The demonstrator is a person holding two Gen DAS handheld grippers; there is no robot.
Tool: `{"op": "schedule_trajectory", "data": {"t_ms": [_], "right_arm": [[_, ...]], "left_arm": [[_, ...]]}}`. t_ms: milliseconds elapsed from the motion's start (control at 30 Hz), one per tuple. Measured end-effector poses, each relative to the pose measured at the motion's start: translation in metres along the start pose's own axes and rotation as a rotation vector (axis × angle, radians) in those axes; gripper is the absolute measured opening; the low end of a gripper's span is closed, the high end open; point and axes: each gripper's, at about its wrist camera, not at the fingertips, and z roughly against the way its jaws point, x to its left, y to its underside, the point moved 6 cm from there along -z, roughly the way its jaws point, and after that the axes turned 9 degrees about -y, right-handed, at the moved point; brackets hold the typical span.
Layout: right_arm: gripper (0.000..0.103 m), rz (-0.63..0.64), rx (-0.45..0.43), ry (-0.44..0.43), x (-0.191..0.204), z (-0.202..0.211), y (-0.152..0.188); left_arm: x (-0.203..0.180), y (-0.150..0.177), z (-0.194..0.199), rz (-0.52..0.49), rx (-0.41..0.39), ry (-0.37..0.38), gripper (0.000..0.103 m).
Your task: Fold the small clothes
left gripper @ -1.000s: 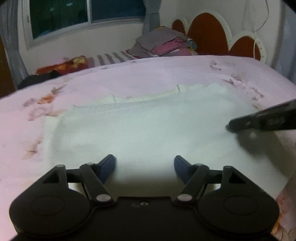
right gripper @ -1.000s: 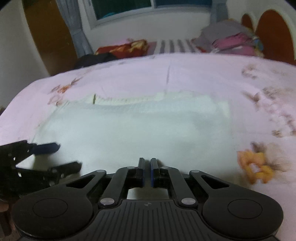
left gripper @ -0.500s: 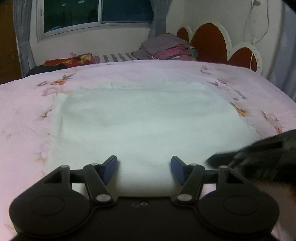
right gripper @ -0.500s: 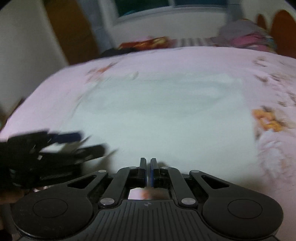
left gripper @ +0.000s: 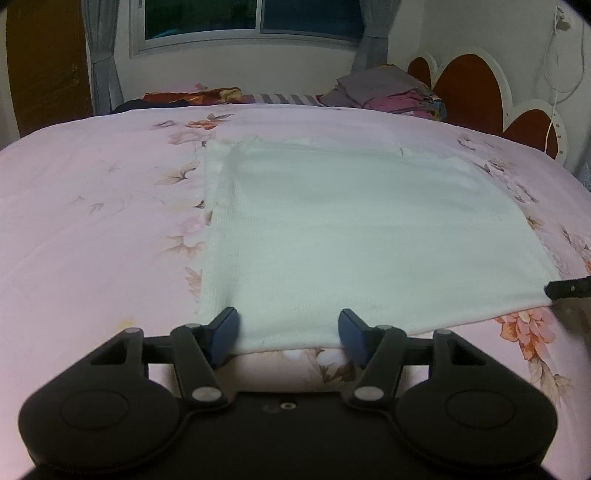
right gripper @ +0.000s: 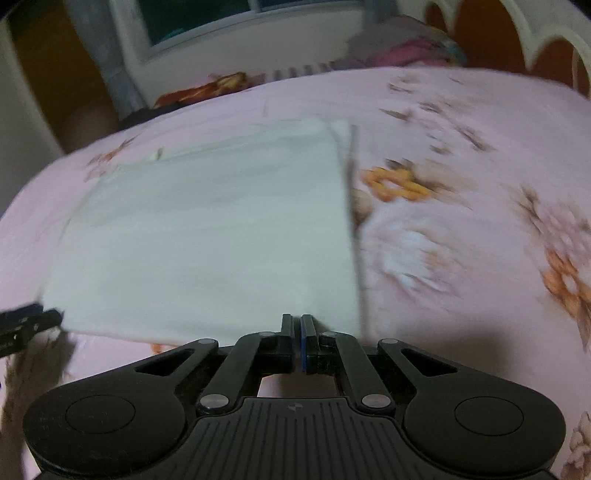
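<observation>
A white cloth (left gripper: pixel 351 236) lies flat in a rough rectangle on the pink flowered bedsheet (left gripper: pixel 92 206); a lower layer shows along its left and far edges. My left gripper (left gripper: pixel 288 328) is open, with its blue-tipped fingers straddling the cloth's near edge, left of its middle. My right gripper (right gripper: pixel 297 325) is shut with nothing between the fingers, at the cloth's (right gripper: pixel 214 229) near right corner. Its tip (left gripper: pixel 569 288) shows at the right edge of the left wrist view. The left gripper's tip (right gripper: pixel 29 321) shows at the left edge of the right wrist view.
A pile of folded clothes (left gripper: pixel 388 92) sits at the far side of the bed by the red and white headboard (left gripper: pixel 476 85). A window (left gripper: pixel 251 18) with grey curtains is behind. Patterned and striped bedding (left gripper: pixel 207 96) lies along the far edge.
Both grippers have pulled back toward me from over the cloth to its near edge. The right gripper has stayed shut and the left open. The cloth lies still.
</observation>
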Motion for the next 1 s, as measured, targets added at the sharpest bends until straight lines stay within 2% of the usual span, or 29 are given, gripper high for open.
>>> {"op": "schedule_trajectory", "data": {"t_ms": [167,267,433,567,1000], "right_arm": [[0.003,0.03,-0.047,0.006,0.007,0.012,-0.009],[0.003,0.033,0.017,0.055,-0.005,0.001,-0.001],[0.003,0.008,-0.057,0.018,-0.007,0.019,-0.005],[0.003,0.041,0.017,0.034,-0.009,0.006,0.006],[0.003,0.044,0.008,0.017,-0.012,0.007,0.009]], "left_arm": [[-0.006,-0.003,-0.001,0.002,0.011,-0.021,0.057],[-0.01,-0.002,-0.002,-0.015,0.018,-0.029,0.057],[-0.003,-0.001,0.003,0.005,0.013,-0.04,0.055],[0.0,0.001,-0.001,0.004,0.024,-0.035,0.056],[-0.002,0.004,-0.003,-0.002,0.013,-0.051,0.057]]}}
